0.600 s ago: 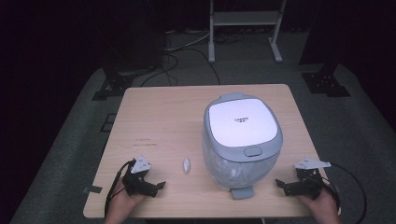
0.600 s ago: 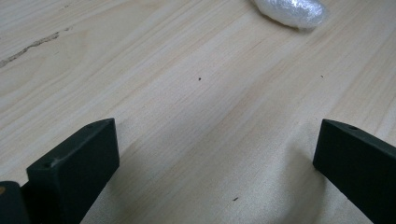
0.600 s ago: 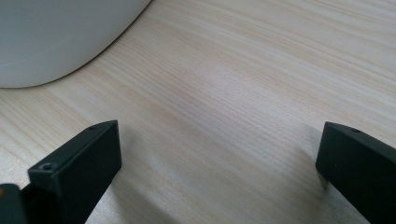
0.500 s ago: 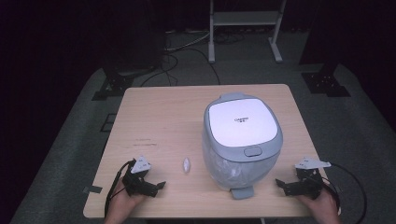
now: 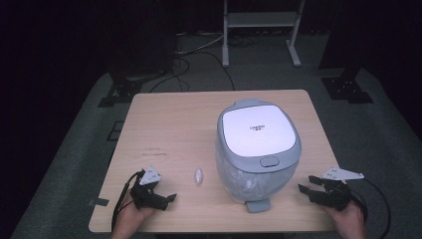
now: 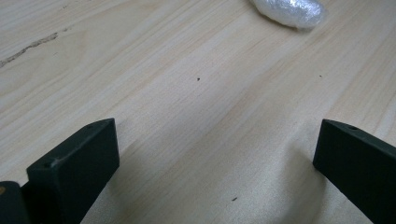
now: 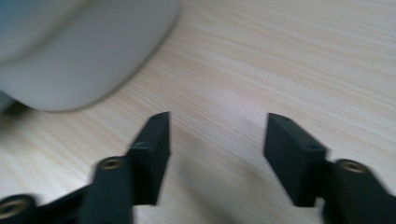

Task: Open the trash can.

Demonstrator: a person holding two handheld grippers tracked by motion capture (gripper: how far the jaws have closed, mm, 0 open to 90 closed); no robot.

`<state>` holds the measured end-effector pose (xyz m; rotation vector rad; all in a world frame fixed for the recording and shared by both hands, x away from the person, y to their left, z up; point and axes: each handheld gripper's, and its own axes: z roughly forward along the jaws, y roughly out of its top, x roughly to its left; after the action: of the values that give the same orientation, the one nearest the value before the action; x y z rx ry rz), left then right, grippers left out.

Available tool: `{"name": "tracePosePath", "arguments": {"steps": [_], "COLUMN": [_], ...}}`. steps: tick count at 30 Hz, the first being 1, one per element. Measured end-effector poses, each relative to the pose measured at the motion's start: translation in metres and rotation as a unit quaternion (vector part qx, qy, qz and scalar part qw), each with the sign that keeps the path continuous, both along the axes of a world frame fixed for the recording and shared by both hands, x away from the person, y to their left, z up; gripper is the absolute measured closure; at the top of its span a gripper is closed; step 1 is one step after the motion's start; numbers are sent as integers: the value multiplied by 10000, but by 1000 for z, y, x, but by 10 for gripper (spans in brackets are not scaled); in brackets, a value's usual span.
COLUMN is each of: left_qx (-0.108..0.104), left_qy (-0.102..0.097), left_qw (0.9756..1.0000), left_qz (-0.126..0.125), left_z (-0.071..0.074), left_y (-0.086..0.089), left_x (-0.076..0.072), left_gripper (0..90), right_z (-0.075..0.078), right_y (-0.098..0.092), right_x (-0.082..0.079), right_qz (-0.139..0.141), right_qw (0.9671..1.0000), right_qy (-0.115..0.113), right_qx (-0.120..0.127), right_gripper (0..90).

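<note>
High view: left gripper (image 5: 166, 197) and right gripper (image 5: 304, 189), both wide, flank the rice cooker (image 5: 258, 149) near the table (image 5: 164, 129) front edge.

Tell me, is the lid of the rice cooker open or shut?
Shut. The white lid lies flat on the rice cooker body.

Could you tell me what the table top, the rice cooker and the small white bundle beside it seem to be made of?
Table top: light wood or wood-look laminate, matte, with visible straight grain. Rice cooker: probably plastic, a smooth grey body with a glossy white lid panel; its lower part looks translucent or film-wrapped, which I cannot settle. Small white bundle: shiny, crinkled surface, likely plastic film wrapping; contents hidden.
</note>
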<state>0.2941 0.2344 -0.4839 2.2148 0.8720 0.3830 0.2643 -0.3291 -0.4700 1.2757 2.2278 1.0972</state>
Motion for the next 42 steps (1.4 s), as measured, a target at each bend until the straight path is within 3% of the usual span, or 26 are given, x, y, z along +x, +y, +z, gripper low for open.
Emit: {"name": "tracePosePath", "arguments": {"steps": [4,11,16,24,36,42], "left_qx": [1,1,2,4,13,14], "left_qy": [1,1,2,-3,3,4], "left_qw": [10000,10000,10000,10000,10000,10000], "left_qz": [-1,-1,-1,-16,-19,-19], "left_z": [0,0,0,0,0,0], "left_y": [0,0,0,0,0,0], "left_x": [0,0,0,0,0,0], "left_gripper": [0,0,0,0,0,0], "right_z": [11,19,27,48,78,94], "right_y": [-1,-4,-6,-3,5,11], "right_x": [-6,-7,-6,-7,-3,-3], "right_qz": [119,236,265,527,836,867], "right_qw": [9998,9992,9988,9971,9909,9893], "right_qy": [-86,-104,-94,-259,-452,-552], "right_qx": [144,297,410,493,952,1033], "right_gripper": [714,898,900,900,900,900]}}
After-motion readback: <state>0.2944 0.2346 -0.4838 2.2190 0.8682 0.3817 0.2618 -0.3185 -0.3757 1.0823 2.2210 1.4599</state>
